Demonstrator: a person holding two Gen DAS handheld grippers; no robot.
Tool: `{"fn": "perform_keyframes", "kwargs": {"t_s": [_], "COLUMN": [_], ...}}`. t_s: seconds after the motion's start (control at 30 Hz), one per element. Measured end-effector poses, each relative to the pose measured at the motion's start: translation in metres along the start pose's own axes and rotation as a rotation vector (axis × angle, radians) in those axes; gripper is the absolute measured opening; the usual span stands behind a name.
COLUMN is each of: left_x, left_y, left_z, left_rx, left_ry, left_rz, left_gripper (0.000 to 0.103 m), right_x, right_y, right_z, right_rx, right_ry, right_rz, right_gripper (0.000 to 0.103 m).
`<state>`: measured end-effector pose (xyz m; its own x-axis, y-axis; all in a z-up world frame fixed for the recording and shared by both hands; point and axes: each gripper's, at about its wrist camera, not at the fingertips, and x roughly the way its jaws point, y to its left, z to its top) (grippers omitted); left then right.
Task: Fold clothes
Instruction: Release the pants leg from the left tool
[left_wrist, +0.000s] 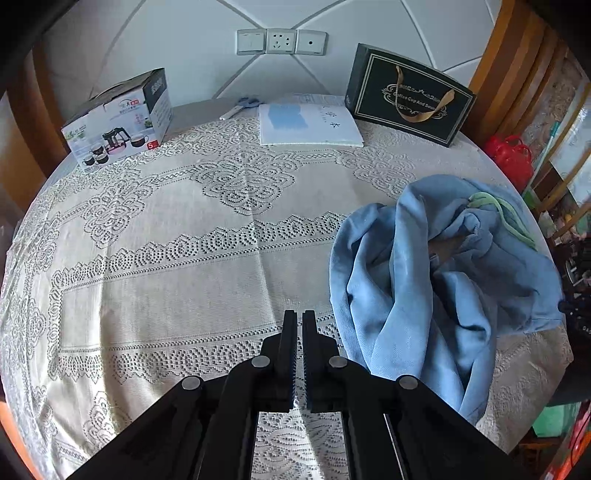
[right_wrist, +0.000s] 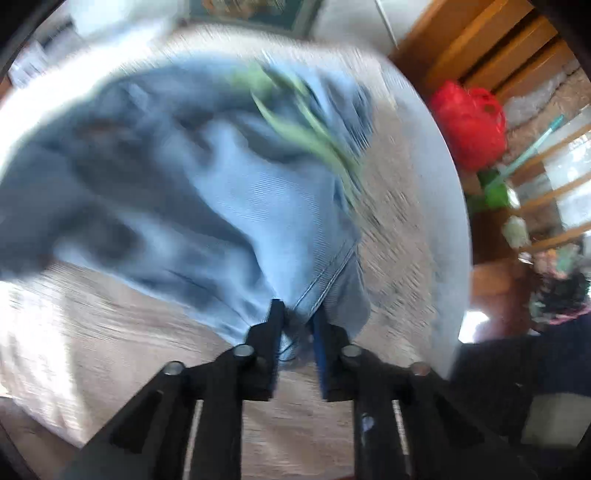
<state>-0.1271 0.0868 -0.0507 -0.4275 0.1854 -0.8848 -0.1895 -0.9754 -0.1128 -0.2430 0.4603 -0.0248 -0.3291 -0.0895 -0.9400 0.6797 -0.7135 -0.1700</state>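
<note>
Item: crumpled light-blue cotton garment with green trim (left_wrist: 439, 273), lying in a loose heap at the right side of the round table under the cream lace tablecloth (left_wrist: 184, 258), near the table's right rim. No fold is showing; by the look of it the task is sitting at its very start, with spreading, flattening and every fold remaining.

Right gripper (right_wrist: 298, 314): its jaws are clamping a stitched hem of the garment at the heap's near edge. The right wrist view is blurring heavily, so finer detail cannot be told.

Left gripper (left_wrist: 299, 317): hovering over bare tablecloth left of the heap, jaws pressed almost together with nothing between them, touching no cloth.

Containers, far side of table:
- White-and-grey printed cardboard tea-set box (left_wrist: 118, 122), far left, lying tilted with flaps shut; contents not showing.
- Black gift box with gold ribbon handle (left_wrist: 408, 94), far right, standing upright; contents not showing.
- White booklet with blue patch (left_wrist: 310, 125), lying flat between the two boxes; blue-handled scissors (left_wrist: 242, 105) lying just beyond it.
</note>
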Motion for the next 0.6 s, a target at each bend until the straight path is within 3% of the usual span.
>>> {"fn": "perform_keyframes", "kwargs": {"t_s": [0.07,0.1,0.13,0.23,0.33,0.47,0.57,0.6], "left_x": [0.000,0.001,-0.001,-0.006,-0.009,-0.005,0.007,0.010], "left_y": [0.003,0.005,0.008,0.019,0.030,0.032,0.026,0.025], "left_z": [0.001,0.001,0.000,-0.003,-0.006,-0.013,-0.017,-0.018], "left_rx": [0.021,0.032,0.042,0.054,0.067,0.092,0.098,0.094], "left_ry": [0.011,0.018,0.018,0.011,0.028,0.043,0.068,0.073], "left_rz": [-0.017,-0.022,-0.026,-0.053,-0.074,-0.114,-0.116,-0.113], "left_gripper": [0.003,0.003,0.003,0.003,0.003,0.003,0.003,0.003], "right_x": [-0.019,-0.027,-0.031,-0.038,-0.039,-0.010,0.034,0.040], "right_y": [0.033,0.058,0.084,0.157,0.215,0.255,0.275,0.277], "right_z": [0.004,0.007,0.008,0.009,0.016,0.039,0.051,0.051], "right_rx": [0.005,0.006,-0.022,-0.132,-0.235,-0.279,-0.298,-0.298], "right_ry": [-0.059,-0.082,-0.091,-0.106,-0.134,-0.166,-0.059,-0.035], "right_rz": [0.154,0.245,0.296,0.380,0.383,0.418,0.389,0.401], "right_gripper": [0.032,0.043,0.054,0.061,0.062,0.062,0.060,0.037]}}
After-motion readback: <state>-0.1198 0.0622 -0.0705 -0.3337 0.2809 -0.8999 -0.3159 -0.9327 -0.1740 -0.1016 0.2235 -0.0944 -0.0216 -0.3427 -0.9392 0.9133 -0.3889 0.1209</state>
